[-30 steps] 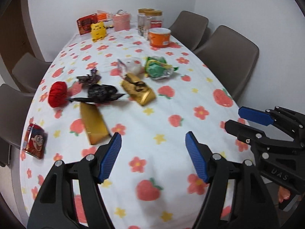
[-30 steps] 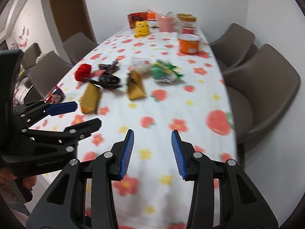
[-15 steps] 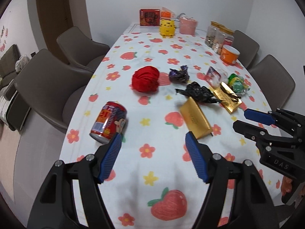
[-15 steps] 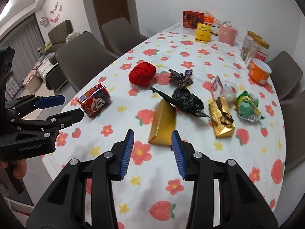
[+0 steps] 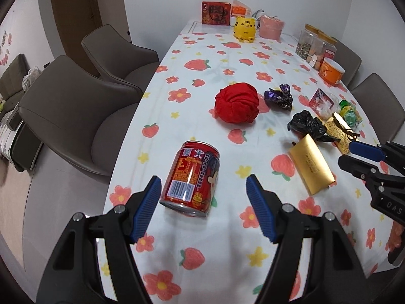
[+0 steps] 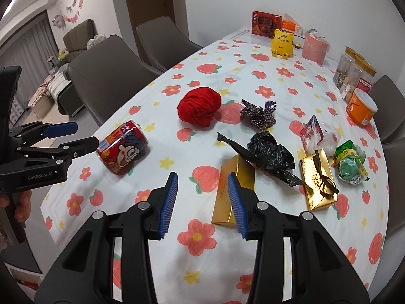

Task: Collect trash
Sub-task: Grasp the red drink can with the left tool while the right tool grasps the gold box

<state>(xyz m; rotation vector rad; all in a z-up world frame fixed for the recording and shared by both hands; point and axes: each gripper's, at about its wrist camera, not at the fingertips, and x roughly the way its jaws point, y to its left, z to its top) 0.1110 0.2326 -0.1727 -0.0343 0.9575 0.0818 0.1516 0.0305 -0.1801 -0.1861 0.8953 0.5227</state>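
A red drink can [image 5: 191,177] lies on its side near the table's left edge. My left gripper [image 5: 203,207] is open, its jaws just short of the can's base; it also shows in the right wrist view [image 6: 76,136]. My right gripper [image 6: 202,202] is open and empty above a gold box [image 6: 234,192]. Other trash lies behind: a red crumpled ball [image 5: 237,106], a purple wrapper [image 5: 279,97], a black bag [image 6: 268,153], a ribboned gold box [image 6: 319,179], a green wrapper [image 6: 351,163] and a clear packet [image 6: 316,134].
The table [image 5: 202,58] has a strawberry-print cloth. At its far end stand a yellow tiger figure [image 5: 244,29], a pink tub [image 5: 270,26], a red box [image 5: 216,12], jars [image 5: 316,45] and an orange tub [image 5: 331,72]. Grey chairs [image 5: 76,111] line both sides.
Both views have swung left and moved in. The can now lies just ahead of my left gripper's jaws, and the gold box sits right under my right gripper.
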